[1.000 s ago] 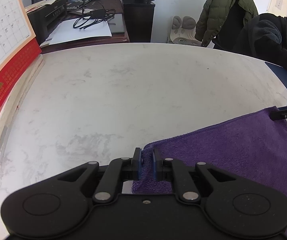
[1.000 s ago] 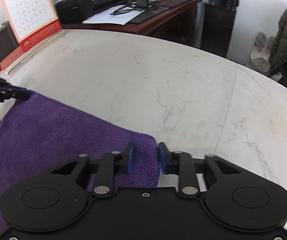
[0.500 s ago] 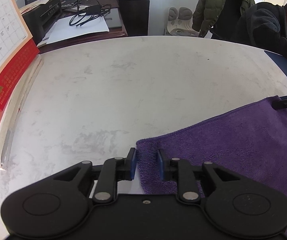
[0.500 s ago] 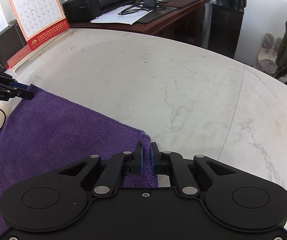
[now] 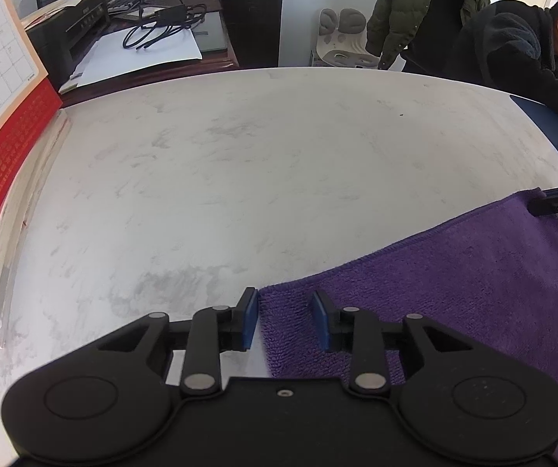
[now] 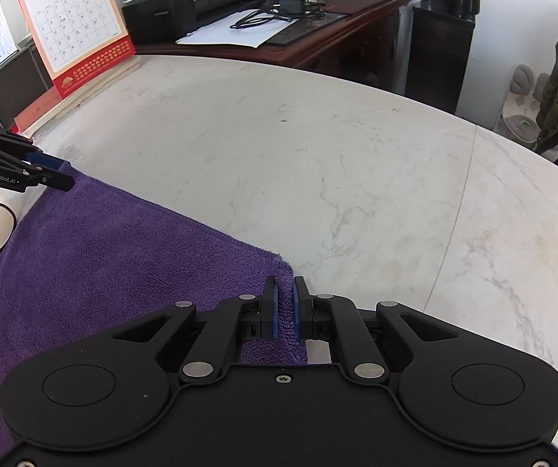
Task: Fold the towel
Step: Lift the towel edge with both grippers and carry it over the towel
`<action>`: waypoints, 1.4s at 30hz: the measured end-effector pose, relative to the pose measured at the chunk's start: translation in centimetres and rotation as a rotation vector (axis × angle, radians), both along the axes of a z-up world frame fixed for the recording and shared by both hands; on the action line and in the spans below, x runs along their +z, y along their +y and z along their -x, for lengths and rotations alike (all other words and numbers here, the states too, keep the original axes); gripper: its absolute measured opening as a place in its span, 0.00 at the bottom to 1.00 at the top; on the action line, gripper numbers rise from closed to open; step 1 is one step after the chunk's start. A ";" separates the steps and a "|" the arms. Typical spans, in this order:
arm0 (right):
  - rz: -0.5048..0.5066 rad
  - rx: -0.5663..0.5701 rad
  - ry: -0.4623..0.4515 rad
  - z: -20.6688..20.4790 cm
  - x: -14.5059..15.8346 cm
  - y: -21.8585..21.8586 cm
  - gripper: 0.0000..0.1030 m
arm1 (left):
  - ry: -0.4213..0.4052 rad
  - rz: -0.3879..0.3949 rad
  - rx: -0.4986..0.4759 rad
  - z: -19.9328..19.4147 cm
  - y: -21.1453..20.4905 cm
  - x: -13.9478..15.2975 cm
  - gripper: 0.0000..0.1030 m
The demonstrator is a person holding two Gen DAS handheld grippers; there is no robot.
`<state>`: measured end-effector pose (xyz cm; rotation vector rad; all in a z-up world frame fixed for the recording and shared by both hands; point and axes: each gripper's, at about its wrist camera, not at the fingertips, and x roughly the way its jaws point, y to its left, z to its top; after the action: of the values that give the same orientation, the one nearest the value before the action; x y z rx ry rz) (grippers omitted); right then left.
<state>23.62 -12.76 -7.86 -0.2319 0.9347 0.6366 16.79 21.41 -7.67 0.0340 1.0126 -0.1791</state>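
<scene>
1. Purple towel (image 5: 473, 292) lies flat on the white marble table (image 5: 259, 175), near the table's close edge; its far edge runs straight between the two grippers.
2. Left gripper (image 5: 285, 321) sits at the towel's left far corner. Its jaws have just been opening; the corner is between the blue pads (image 5: 249, 321), which stand apart from the cloth, so released.
3. Right gripper (image 6: 284, 305) is clenched on the towel's right far corner, pads pinching the cloth.
4. Each gripper shows at the edge of the other's view, at its own corner.
5. Red-and-white desk calendar (image 6: 76, 27) stands at the table's far left edge.
6. Behind the table: a dark wooden desk (image 6: 317, 19) with a black printer (image 6: 193, 4), cables and paper.
7. A person in a dark jacket (image 5: 512, 62) leans over at the far right; a green padded coat (image 5: 426, 7) hangs beside.
</scene>
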 end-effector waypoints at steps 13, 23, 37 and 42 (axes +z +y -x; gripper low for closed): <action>-0.008 0.012 0.025 -0.4 0.2 -0.1 0.07 | -0.002 0.024 -0.019 0.2 -0.3 0.1 0.09; -0.063 -0.001 0.039 -0.6 0.6 -0.6 0.07 | -0.028 0.037 -0.016 0.7 -0.5 1.0 0.08; -0.108 0.006 0.004 0.8 2.7 -1.2 0.06 | -0.087 0.059 -0.004 2.4 -0.7 2.8 0.08; -0.120 0.016 -0.013 2.0 3.7 -1.3 0.06 | -0.121 0.082 0.009 4.1 -0.4 3.7 0.08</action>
<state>21.61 -14.07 -4.12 -0.1368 0.8798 0.7028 12.69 21.03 -3.95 -0.0338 0.8834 -0.2078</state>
